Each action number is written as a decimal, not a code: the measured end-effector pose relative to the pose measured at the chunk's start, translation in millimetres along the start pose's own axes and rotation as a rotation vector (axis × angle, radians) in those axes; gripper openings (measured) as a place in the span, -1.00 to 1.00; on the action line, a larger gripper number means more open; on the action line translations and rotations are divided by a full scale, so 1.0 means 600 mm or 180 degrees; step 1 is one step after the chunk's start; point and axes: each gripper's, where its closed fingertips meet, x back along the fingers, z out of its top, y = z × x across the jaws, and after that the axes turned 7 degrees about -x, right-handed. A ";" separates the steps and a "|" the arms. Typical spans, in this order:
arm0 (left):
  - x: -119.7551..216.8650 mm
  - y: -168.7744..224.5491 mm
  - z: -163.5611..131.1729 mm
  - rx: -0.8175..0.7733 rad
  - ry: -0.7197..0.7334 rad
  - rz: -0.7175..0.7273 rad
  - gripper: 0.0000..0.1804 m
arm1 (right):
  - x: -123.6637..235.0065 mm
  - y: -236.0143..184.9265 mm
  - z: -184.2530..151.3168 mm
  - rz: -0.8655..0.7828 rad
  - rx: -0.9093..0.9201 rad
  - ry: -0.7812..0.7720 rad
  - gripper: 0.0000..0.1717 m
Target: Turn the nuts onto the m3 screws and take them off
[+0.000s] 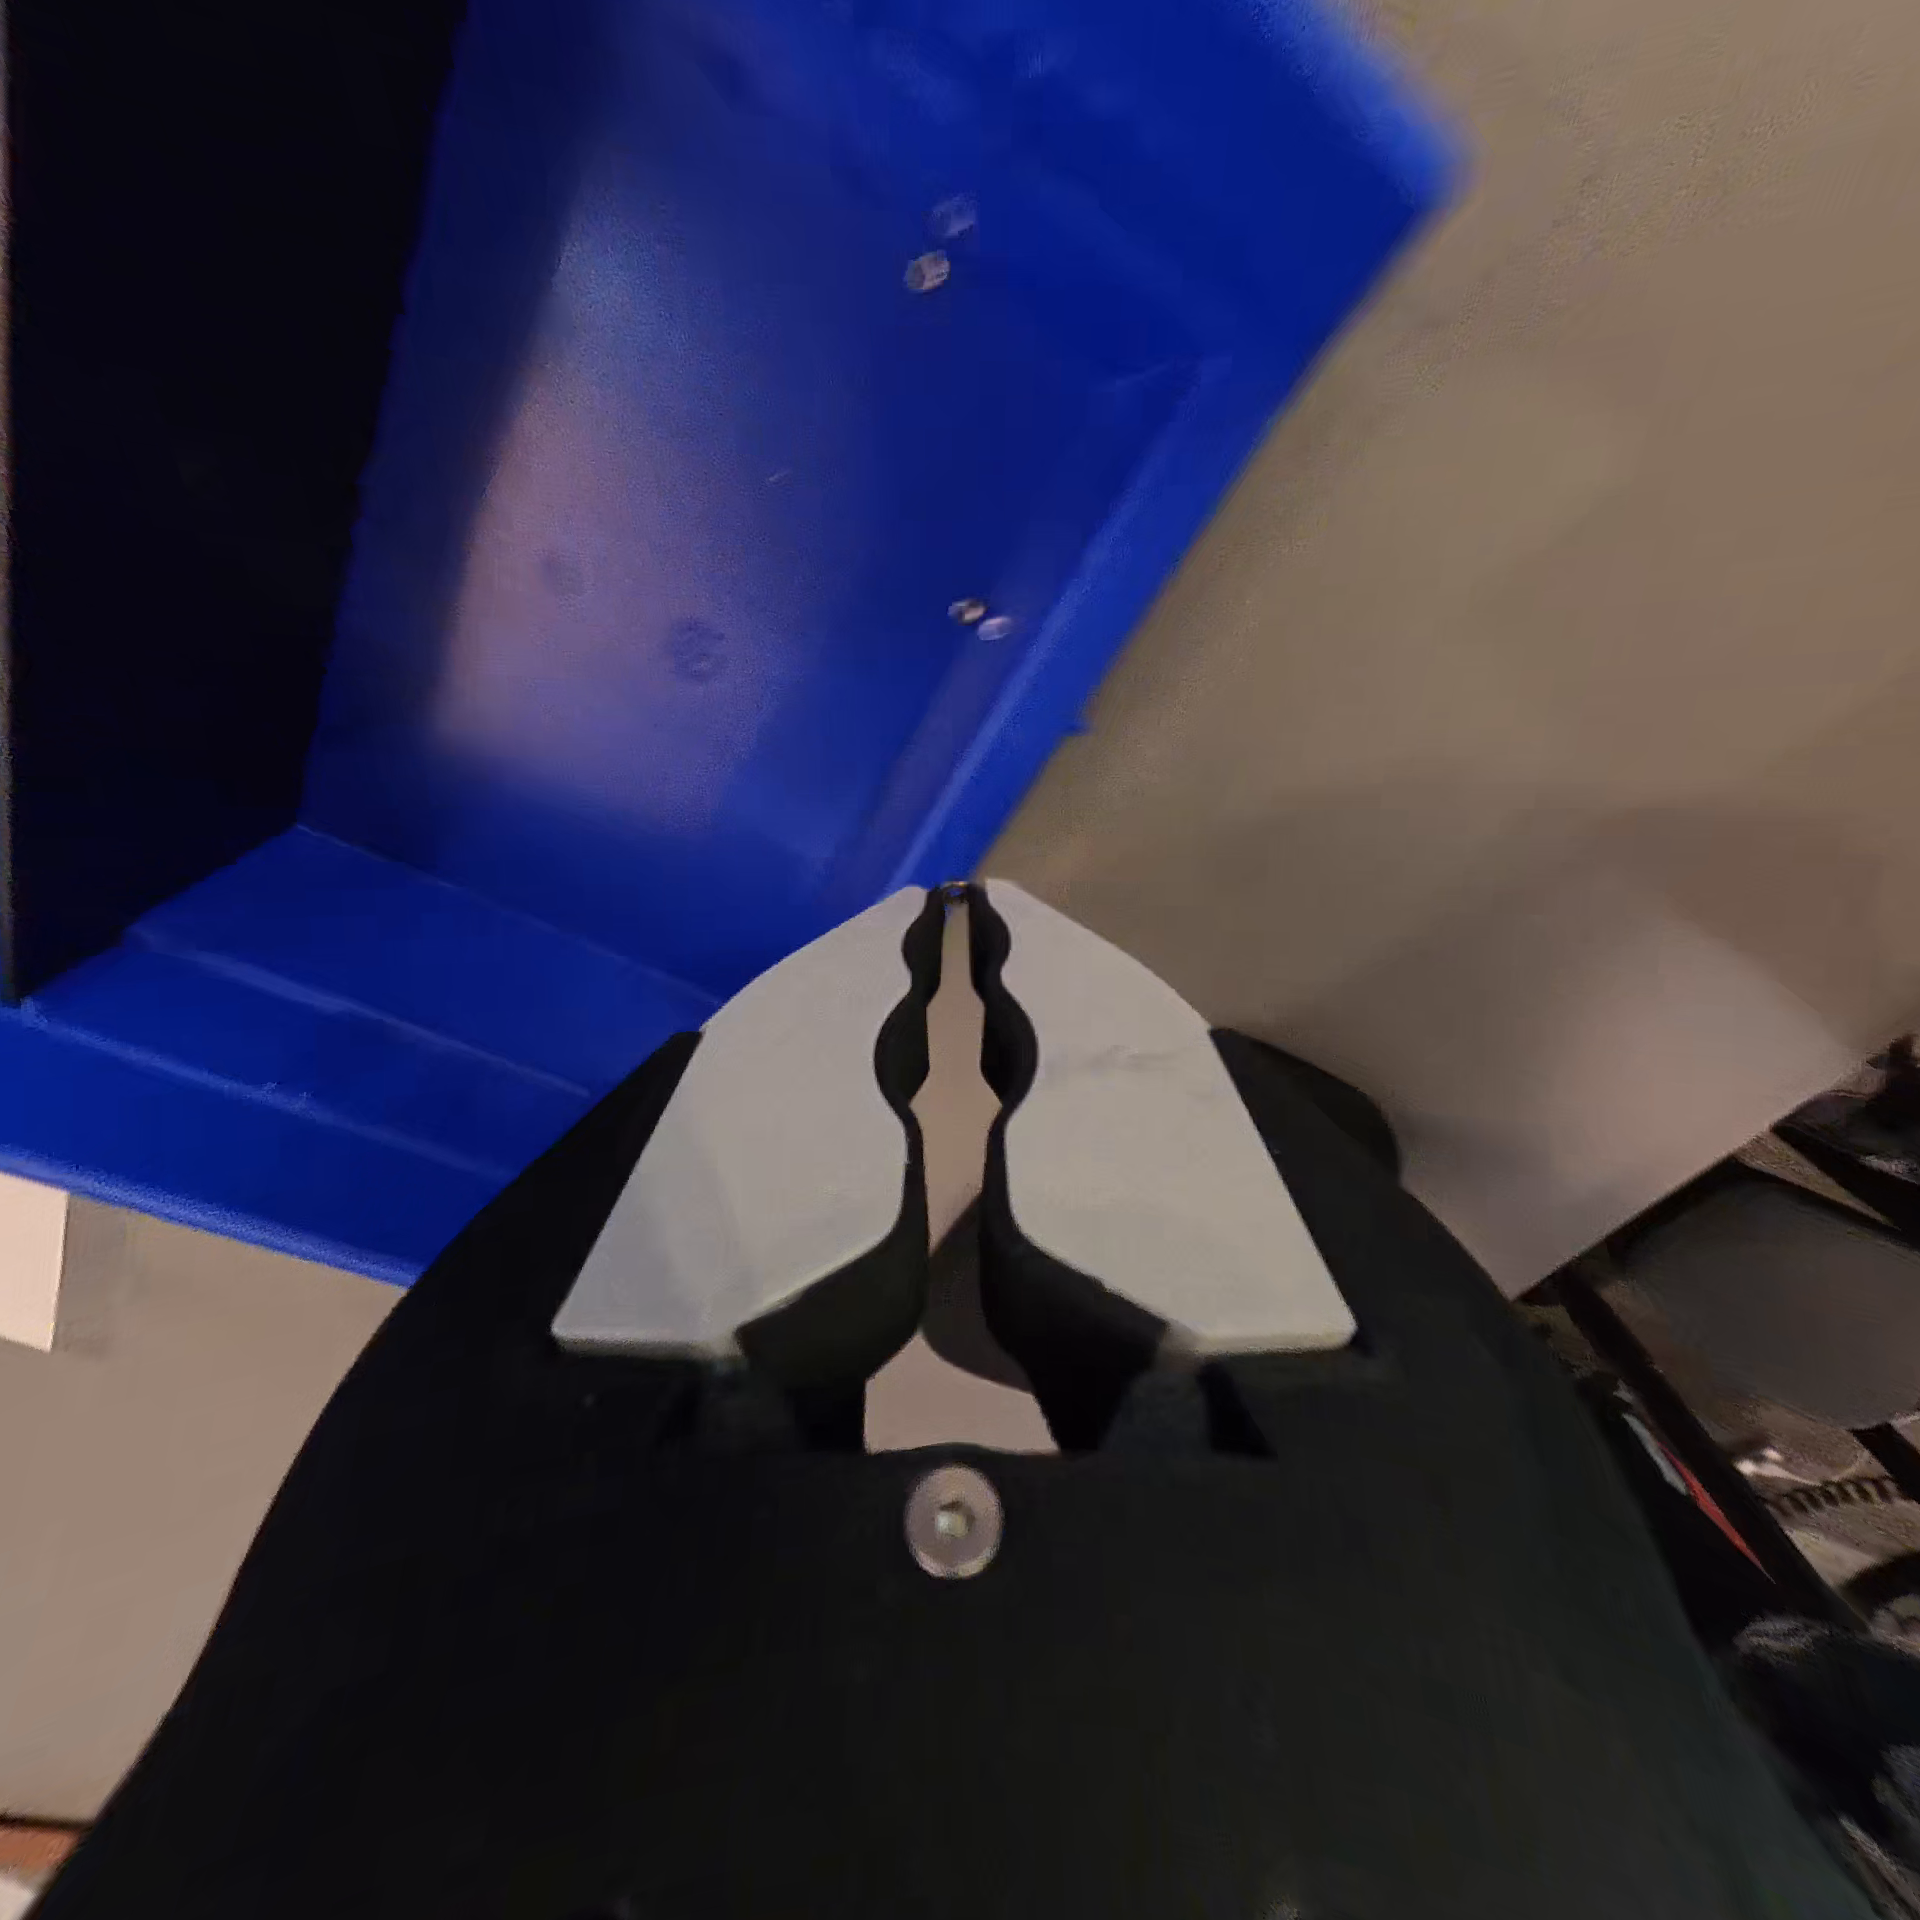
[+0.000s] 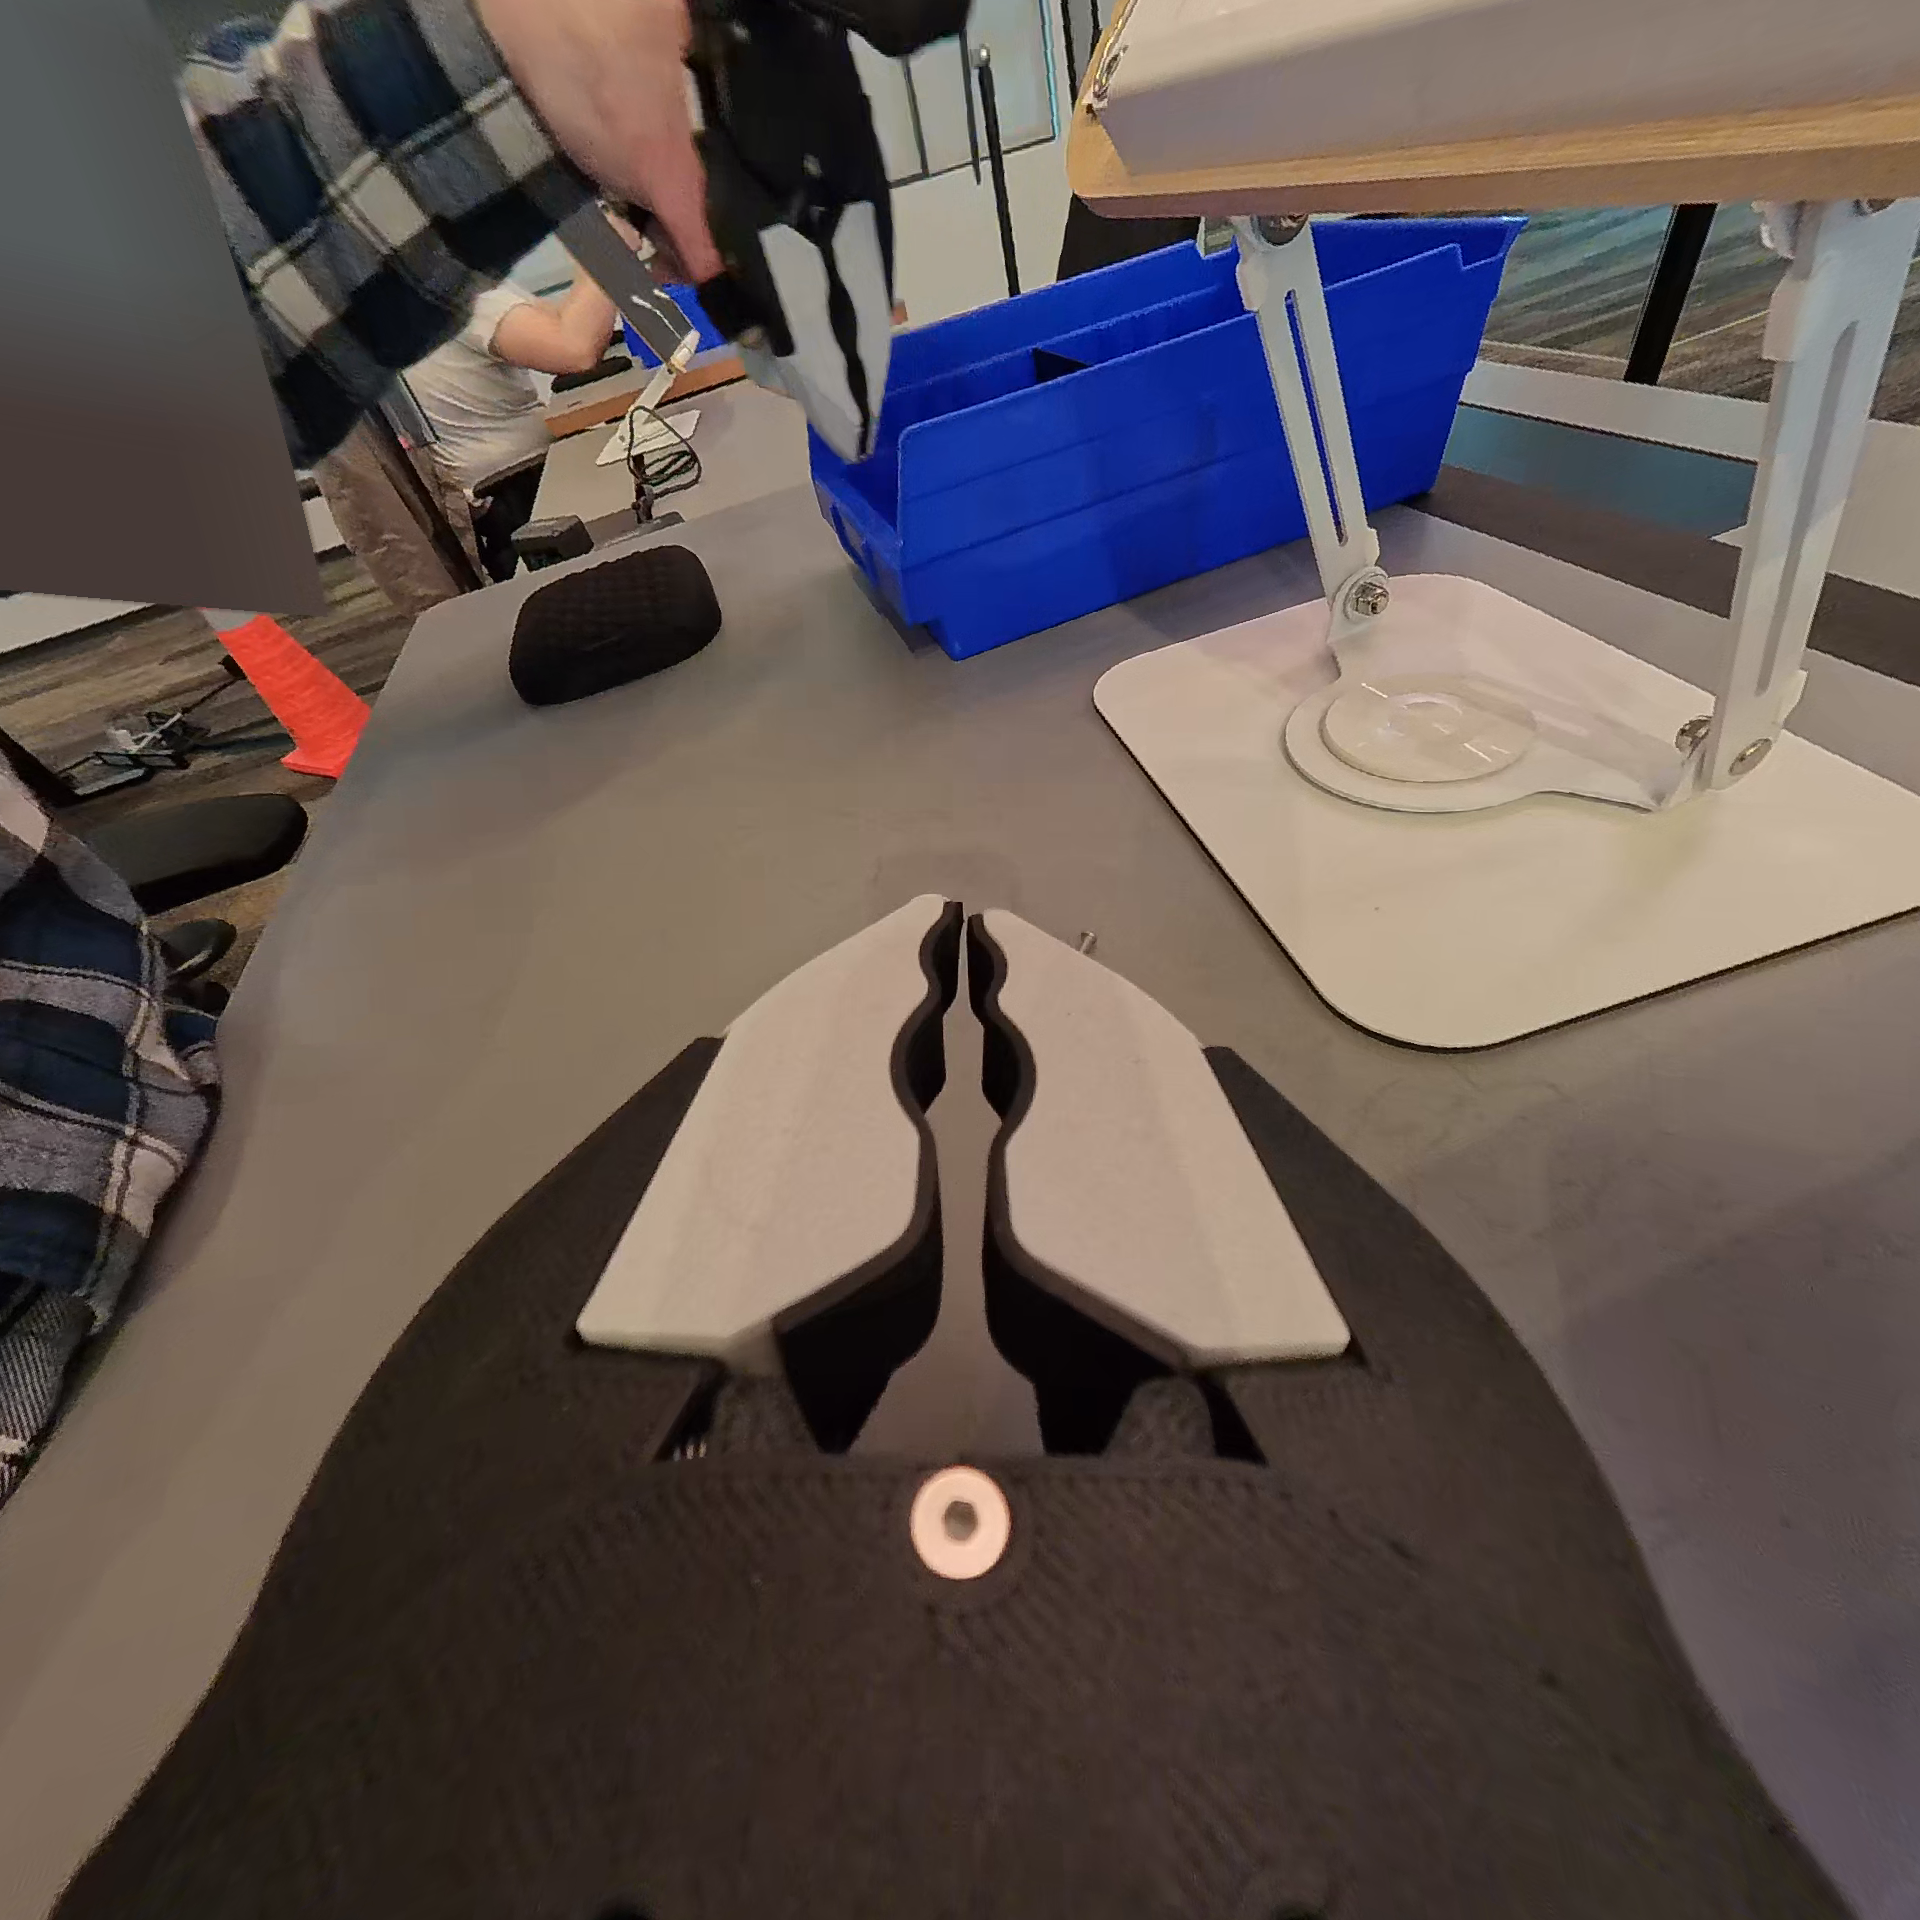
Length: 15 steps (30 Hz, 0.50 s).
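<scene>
Two handheld grippers at a grey bench (image 2: 644,831) with a blue bin (image 2: 1143,488).
Left gripper (image 1: 954,896): fingers pinch a tiny metal piece (image 1: 954,889) at the bin's corner. Right gripper (image 2: 957,920): fingers closed, empty, low above the bench; a small screw (image 2: 1088,940) lies just beside them.

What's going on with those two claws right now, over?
Left claw pinching a tiny metal piece at the blue bin rim. Right claw shut, nothing in it, low over grey table. Small screw beside its tip. White stand to the right.
</scene>
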 end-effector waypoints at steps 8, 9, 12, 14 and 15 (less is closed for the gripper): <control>-0.006 0.188 0.127 -0.0902 0.0252 -0.0050 -0.95 | 0.000 0.000 0.000 -0.0017 0.0013 -0.0005 -0.98; -0.014 0.213 0.156 -0.1003 0.0347 -0.0150 -0.95 | 0.000 0.001 0.000 -0.0022 0.0018 -0.0001 -0.98; -0.043 0.269 0.237 -0.1394 0.0497 -0.0227 -0.95 | 0.002 0.004 0.001 -0.0048 0.0031 0.0014 -0.98; -0.064 0.298 0.280 -0.1610 0.0525 -0.0274 -0.95 | 0.005 0.008 0.002 -0.0081 0.0027 0.0031 -0.99; -0.073 0.305 0.303 -0.1666 0.0582 -0.0242 -0.95 | 0.008 0.010 0.003 -0.0095 0.0023 0.0042 -0.99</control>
